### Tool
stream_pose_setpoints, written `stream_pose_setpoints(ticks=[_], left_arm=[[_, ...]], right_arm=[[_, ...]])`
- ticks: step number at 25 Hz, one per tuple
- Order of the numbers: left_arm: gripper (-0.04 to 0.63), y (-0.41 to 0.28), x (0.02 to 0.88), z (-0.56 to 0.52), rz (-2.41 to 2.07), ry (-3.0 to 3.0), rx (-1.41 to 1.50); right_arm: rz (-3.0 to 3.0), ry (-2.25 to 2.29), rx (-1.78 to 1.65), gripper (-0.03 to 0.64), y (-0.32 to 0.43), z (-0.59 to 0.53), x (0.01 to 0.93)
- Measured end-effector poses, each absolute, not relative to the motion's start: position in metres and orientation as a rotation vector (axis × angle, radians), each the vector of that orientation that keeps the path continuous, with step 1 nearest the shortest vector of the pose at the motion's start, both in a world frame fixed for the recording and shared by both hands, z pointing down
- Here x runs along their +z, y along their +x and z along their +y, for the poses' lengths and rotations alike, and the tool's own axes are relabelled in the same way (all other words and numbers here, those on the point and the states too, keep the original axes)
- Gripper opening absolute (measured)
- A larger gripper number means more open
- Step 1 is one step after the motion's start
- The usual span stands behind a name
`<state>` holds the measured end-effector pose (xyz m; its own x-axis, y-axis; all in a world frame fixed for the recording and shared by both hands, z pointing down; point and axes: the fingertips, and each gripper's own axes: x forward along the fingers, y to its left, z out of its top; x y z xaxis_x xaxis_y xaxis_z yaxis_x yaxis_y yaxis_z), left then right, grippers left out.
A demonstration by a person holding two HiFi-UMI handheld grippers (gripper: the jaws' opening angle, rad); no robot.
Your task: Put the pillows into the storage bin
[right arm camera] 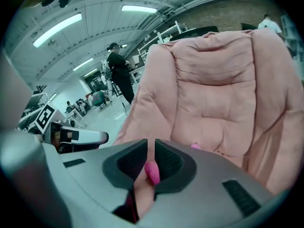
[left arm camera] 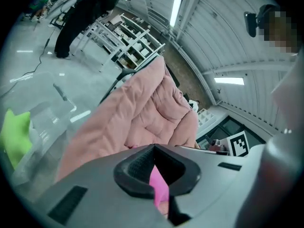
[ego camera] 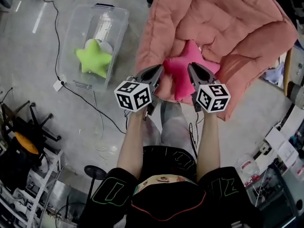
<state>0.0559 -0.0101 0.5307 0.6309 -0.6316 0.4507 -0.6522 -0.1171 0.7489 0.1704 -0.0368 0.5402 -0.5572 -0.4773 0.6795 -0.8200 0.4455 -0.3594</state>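
Grey workshop floor fills the frame, with a clear storage bin at upper left holding a green star pillow. At centre, I have my left gripper and right gripper each clamped tight on an edge of the pink star pillow, against a peach padded chair.

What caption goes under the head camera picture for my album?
Left tool and right tool pinch a pink star pillow by a pink chair; a green star pillow lies in the clear bin.
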Motion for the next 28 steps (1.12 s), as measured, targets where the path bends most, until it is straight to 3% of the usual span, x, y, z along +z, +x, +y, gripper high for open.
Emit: stream_pose_setpoints(ticks=[5,8,11,14,17,20,23,28], left_arm=[[-0.002,0.119,0.562,0.003,-0.987,1.783,0.154],[0.054,0.148,0.589,0.018,-0.979,1.741,0.282],[0.131,0.17,0.615,0.03,-0.969,1.684,0.35],[0.199,0.189,0.64,0.038,-0.946,1.649,0.4],[0.356,0.204,0.667,0.046,-0.947,1.605,0.478],[0.452,0.213,0.692,0.054,-0.963,1.558,0.555],[0.493,0.22,0.71,0.064,-0.958,1.521,0.592],[0.497,0.232,0.731,0.069,-0.912,1.487,0.551]], right_arm=[[-2.144,1.159,0.968,0.051,0.243,-0.023,0.561],[-2.055,1.17,1.003,0.065,0.285,-0.009,0.583],[-1.96,1.16,1.074,0.155,0.318,0.007,0.613],[-1.915,1.126,1.161,0.3,0.334,0.015,0.639],[-1.883,1.092,1.212,0.355,0.346,0.021,0.664],[-1.847,1.058,1.299,0.404,0.355,0.03,0.692],[-1.812,1.048,1.366,0.449,0.36,0.037,0.717],[-1.836,1.011,1.461,0.488,0.357,0.038,0.736]])
